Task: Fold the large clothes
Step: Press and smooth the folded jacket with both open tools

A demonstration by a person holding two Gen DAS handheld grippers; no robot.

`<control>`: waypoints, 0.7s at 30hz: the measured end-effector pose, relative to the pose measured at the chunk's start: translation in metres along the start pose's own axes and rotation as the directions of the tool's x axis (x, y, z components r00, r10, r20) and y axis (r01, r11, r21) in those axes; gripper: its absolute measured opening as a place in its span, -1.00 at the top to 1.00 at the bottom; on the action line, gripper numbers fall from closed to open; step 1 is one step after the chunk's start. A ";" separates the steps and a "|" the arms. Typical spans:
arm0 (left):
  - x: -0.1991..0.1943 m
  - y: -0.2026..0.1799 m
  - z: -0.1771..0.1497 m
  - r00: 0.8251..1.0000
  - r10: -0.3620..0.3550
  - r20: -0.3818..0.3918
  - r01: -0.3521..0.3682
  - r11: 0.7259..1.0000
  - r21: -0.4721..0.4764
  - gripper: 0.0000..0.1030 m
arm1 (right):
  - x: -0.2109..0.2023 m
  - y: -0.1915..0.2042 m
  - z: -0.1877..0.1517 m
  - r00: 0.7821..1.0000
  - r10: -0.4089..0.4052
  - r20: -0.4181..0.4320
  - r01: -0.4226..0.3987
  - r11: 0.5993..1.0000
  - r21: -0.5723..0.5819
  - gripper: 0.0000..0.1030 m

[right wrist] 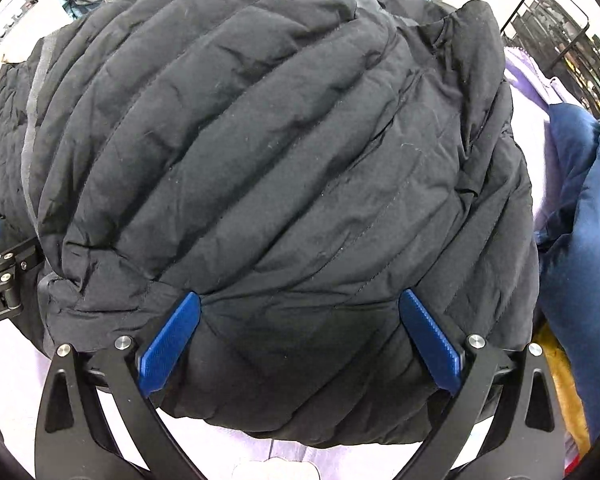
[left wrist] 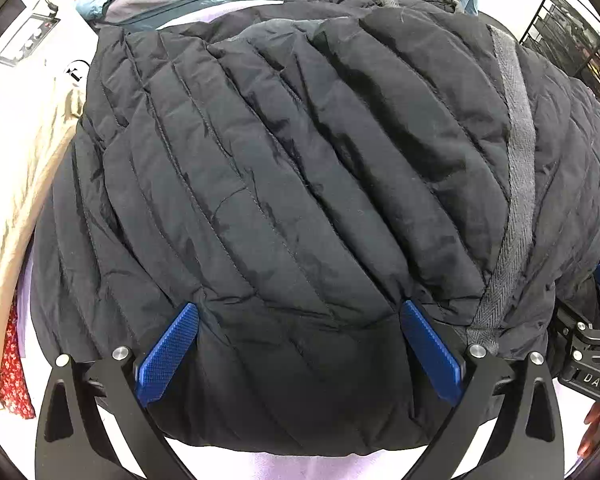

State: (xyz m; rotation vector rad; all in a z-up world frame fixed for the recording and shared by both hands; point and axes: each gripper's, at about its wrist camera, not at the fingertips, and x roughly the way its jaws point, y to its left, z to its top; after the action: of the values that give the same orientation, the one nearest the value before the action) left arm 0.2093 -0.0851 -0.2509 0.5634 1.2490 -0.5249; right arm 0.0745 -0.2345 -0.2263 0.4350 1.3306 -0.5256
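Black quilted puffer jacket (left wrist: 300,184) lay folded, bulging, on lavender-covered tabletop (left wrist: 292,466). Left tool (left wrist: 300,316) and right tool (right wrist: 300,304) both spread wide, blue pads pressed down into jacket.

Hidden under the black quilted jacket (left wrist: 284,184): most of the lilac surface (left wrist: 260,464) (table or bed, impossible to tell), plus the jacket's own folded-under layers.
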 end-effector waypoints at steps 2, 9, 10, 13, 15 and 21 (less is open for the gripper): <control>-0.003 -0.002 -0.005 1.000 0.008 0.028 -0.008 1.000 0.005 -0.91 | -0.002 0.004 -0.011 1.000 -0.002 0.017 0.002 1.000 0.005 -0.90; -0.033 -0.006 -0.037 0.998 0.007 0.064 -0.007 1.000 0.002 -0.89 | -0.026 -0.004 -0.030 0.999 0.029 0.029 -0.030 0.998 0.046 -0.90; -0.038 -0.004 -0.040 0.998 -0.004 0.063 0.004 1.000 -0.014 -0.88 | -0.033 -0.009 -0.034 0.997 0.047 0.055 -0.051 0.996 0.069 -0.90; -0.054 0.008 -0.054 0.996 -0.042 0.077 0.049 0.994 -0.096 -0.88 | -0.056 -0.023 -0.050 0.987 0.089 0.132 -0.107 0.985 0.134 -0.90; -0.063 0.015 -0.068 0.994 -0.073 0.087 0.084 0.988 -0.133 -0.88 | -0.073 -0.034 -0.063 0.979 0.087 0.187 -0.120 0.977 0.175 -0.90; -0.072 0.029 -0.102 0.995 -0.058 0.079 0.068 0.990 -0.124 -0.88 | -0.088 -0.081 -0.096 0.973 0.071 0.219 -0.137 0.943 0.304 -0.90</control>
State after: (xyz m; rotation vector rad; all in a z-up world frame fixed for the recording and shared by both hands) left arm 0.1376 0.0079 -0.2000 0.3951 1.2215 -0.5115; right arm -0.0627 -0.2345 -0.1577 0.6940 1.0200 -0.6809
